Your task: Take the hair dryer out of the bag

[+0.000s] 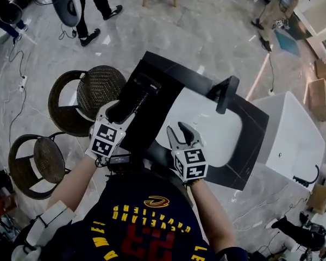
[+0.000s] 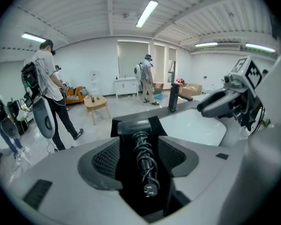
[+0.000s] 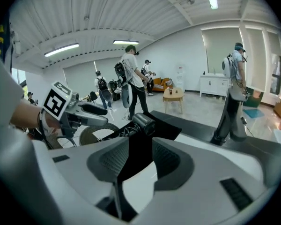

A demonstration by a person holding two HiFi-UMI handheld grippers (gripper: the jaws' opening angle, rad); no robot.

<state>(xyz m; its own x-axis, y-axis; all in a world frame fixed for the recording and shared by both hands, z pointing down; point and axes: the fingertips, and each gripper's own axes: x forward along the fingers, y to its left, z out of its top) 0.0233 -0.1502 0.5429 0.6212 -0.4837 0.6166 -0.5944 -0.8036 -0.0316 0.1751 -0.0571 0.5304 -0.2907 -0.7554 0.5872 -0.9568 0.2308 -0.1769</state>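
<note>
A black hair dryer [image 1: 138, 88] with its cord coiled round the handle sticks out beyond my left gripper [image 1: 119, 113], above the left part of the black counter [image 1: 168, 69]. In the left gripper view the handle and plug [image 2: 150, 189] lie between the wide-set jaws of the left gripper [image 2: 140, 158], which grip the dryer [image 2: 136, 128]. My right gripper [image 1: 179, 130] hovers over the front left of the white sink [image 1: 206, 124]; its jaws stand apart with only counter and basin behind them [image 3: 136, 158]. The bag cannot be told apart from the black counter.
A black faucet [image 1: 225, 94] rises at the sink's far side. Two round wicker chairs [image 1: 89, 97] [image 1: 38, 159] stand left of the counter, a white bathtub [image 1: 293, 140] to the right. Several people stand on the marble floor beyond.
</note>
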